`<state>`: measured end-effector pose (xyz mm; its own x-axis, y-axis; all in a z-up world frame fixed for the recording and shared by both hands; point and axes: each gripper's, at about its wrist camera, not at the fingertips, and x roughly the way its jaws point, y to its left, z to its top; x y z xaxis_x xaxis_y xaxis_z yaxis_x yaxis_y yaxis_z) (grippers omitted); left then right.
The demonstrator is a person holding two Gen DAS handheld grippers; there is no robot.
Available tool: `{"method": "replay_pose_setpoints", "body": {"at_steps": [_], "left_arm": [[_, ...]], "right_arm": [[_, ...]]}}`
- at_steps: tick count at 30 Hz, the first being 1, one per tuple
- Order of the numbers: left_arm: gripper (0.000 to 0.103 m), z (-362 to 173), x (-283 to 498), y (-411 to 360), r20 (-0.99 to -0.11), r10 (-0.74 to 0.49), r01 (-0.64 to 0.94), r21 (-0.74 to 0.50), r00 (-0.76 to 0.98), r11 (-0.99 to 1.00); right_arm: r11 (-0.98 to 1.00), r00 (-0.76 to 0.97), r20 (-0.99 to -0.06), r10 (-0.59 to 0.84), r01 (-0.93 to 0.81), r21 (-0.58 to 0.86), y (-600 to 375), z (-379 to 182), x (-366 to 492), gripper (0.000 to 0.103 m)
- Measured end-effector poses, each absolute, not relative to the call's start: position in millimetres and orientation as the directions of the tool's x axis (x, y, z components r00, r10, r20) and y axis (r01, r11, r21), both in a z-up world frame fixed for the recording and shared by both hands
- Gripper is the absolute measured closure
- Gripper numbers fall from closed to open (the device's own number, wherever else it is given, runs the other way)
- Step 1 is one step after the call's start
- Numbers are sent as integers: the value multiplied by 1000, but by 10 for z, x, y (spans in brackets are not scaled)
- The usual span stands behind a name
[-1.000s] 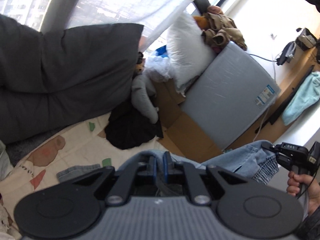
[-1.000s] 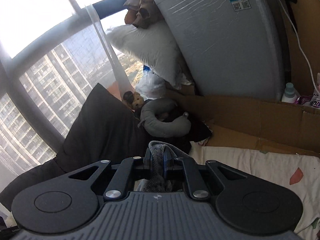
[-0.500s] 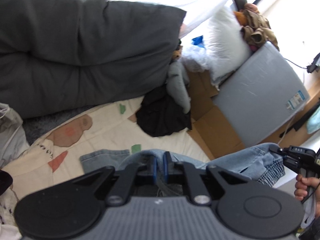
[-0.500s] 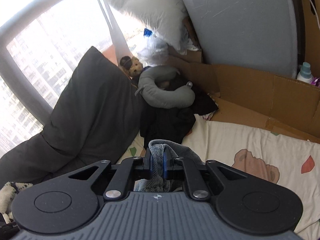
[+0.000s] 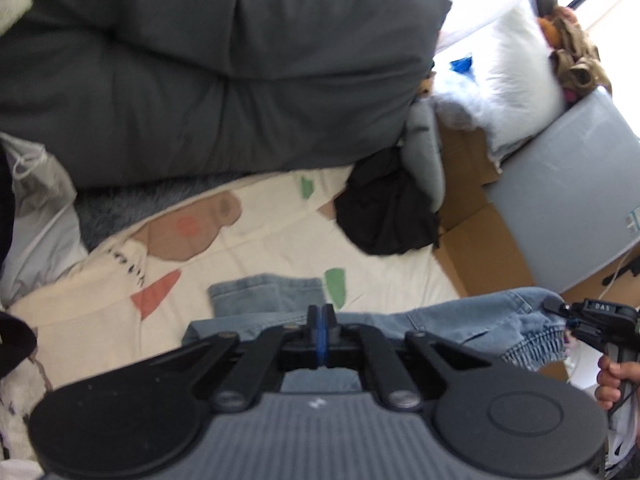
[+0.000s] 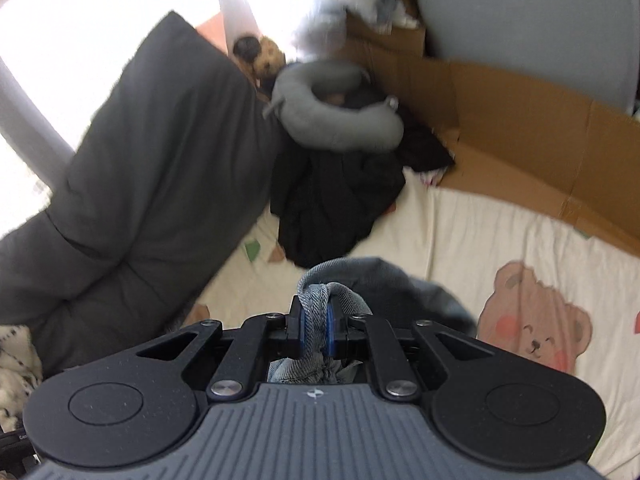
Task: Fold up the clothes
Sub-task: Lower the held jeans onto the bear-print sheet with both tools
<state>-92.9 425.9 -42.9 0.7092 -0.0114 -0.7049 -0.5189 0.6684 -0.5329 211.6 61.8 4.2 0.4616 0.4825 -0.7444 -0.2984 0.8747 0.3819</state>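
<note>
Jeans, held at both ends: both views have tipped downward, so more sheet and less window shows than a second ago.
Left gripper (image 5: 320, 330) jaws pinched tight on denim; right gripper (image 6: 316, 330) jaws clamped on a bunched hem. Jeans (image 5: 460, 324) hang stretched between the two, one leg end (image 5: 266, 292) already touching the bear-print sheet (image 5: 256, 248). Best handled by keeping both ends level and taut while laying the denim flat, well clear of the black garment (image 6: 332, 200) and grey cushion (image 5: 200, 60).

Cream bear-print sheet (image 6: 460, 232) underfoot. Dark grey cushion (image 5: 208, 64) against bright window (image 6: 60, 20). Cardboard (image 6: 520, 120) along edge, grey panel (image 5: 568, 200) leaning, white pillow (image 5: 516, 68) above.
</note>
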Motion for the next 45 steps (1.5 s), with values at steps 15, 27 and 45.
{"method": "replay_pose_setpoints", "body": {"at_steps": [15,27,45], "left_arm": [[96,-1197,-673,3988,-845,-54,-479,-353,532,804],[70,-1407,-424,3239,-887,-58,-105,-120,459,987],[68,-1927,-421,2235,-879,-37,320,133,475,938]], "right_arm": [[926,452,-808,377,-179,332,511,-627,2543,82],[934,504,-792,344,-99,343,-221,-594,2336,62],[902,496,-831,252,189,387,-1704,-871,905,62]]}}
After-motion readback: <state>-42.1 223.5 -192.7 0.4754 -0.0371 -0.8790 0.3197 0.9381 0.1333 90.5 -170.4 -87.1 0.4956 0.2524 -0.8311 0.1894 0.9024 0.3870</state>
